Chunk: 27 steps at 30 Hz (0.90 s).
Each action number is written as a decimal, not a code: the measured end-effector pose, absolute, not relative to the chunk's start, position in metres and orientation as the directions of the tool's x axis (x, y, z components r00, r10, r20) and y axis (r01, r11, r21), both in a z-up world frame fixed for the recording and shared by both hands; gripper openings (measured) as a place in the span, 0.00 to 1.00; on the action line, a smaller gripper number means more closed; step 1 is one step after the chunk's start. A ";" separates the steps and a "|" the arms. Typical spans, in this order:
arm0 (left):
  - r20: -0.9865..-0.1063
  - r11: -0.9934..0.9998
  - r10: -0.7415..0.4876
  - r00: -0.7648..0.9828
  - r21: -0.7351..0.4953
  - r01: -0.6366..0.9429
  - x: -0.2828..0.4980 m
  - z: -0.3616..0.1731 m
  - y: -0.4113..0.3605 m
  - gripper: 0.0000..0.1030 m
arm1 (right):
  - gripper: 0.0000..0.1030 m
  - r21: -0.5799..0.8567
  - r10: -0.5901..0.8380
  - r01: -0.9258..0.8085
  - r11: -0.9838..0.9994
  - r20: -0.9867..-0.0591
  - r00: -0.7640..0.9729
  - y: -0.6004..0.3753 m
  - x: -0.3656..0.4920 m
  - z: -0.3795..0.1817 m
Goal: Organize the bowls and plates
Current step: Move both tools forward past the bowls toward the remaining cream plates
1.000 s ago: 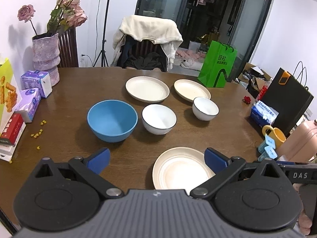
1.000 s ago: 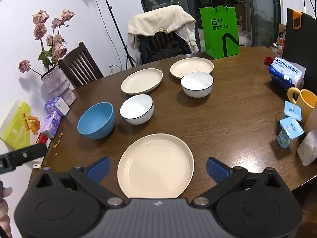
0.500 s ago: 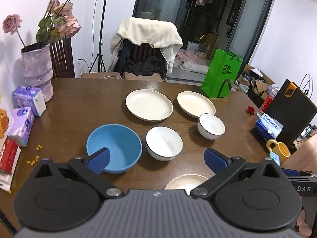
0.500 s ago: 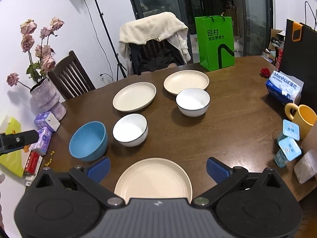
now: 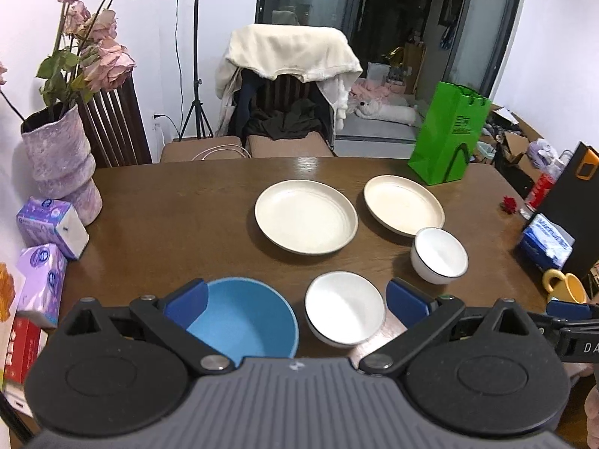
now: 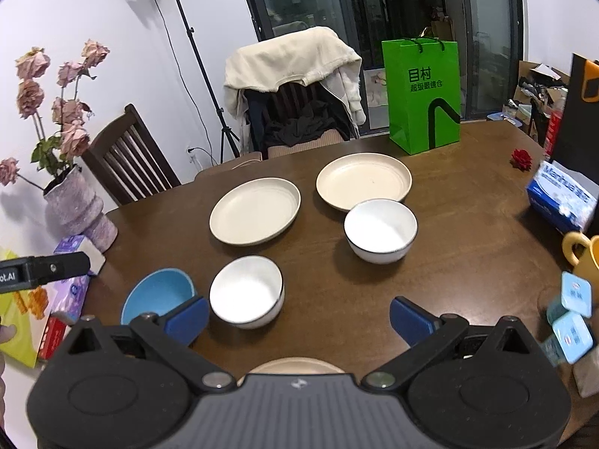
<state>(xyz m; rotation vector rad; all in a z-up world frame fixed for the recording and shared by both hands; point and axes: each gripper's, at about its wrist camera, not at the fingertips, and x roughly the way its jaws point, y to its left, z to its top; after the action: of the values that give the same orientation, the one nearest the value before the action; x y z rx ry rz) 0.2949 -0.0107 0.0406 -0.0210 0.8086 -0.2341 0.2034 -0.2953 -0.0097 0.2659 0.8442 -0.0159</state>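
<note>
Plates and bowls sit spread out on the brown bench [image 6: 468,232], none stacked yet, so your sorting job looks like it is just starting. Two cream plates lie side by side at the far end: the left plate [image 5: 305,222] and the right plate [image 5: 403,204]. A third cream plate [image 6: 295,366] is right under your right gripper [image 6: 298,316], so only its far edge peeks out. The far white bowl [image 6: 380,230] touches or covers the near edge of the right plate; you cannot tell which. The near white bowl [image 6: 245,290] sits just beside the blue bowl [image 5: 243,321]. Your left gripper [image 5: 295,299] hangs above those two bowls with its jaws wide apart and nothing in them. That looks like a good spot to pick one up. Your right gripper's jaws are wide apart too, and empty. The white bowls look the same size, so they should nest well. The blue bowl looks bigger, so it may go under them. Bowls are round and smooth, so grip the rim well or one may slip.
</note>
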 end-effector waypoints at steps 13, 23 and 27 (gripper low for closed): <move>-0.746 0.978 -0.196 0.636 -0.102 0.182 0.395 0.019 -0.001 1.00 | 1.00 0.222 0.110 0.107 0.969 -0.779 0.617 -0.274 0.317 -0.026; -0.743 0.979 -0.191 0.642 -0.099 0.177 0.471 0.010 0.007 1.00 | 1.00 0.234 0.126 0.123 0.964 -0.816 0.565 -0.254 0.397 -0.049; -0.757 0.980 -0.181 0.628 -0.086 0.179 0.499 0.000 0.007 1.00 | 1.00 0.257 0.132 0.161 0.953 -0.829 0.544 -0.259 0.431 -0.061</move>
<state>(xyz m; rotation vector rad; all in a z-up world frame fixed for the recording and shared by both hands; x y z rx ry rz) 0.4994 0.0072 -0.0003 -0.0031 0.8673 -0.2060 0.4312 -0.2586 -0.0613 0.3212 1.0001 -0.0172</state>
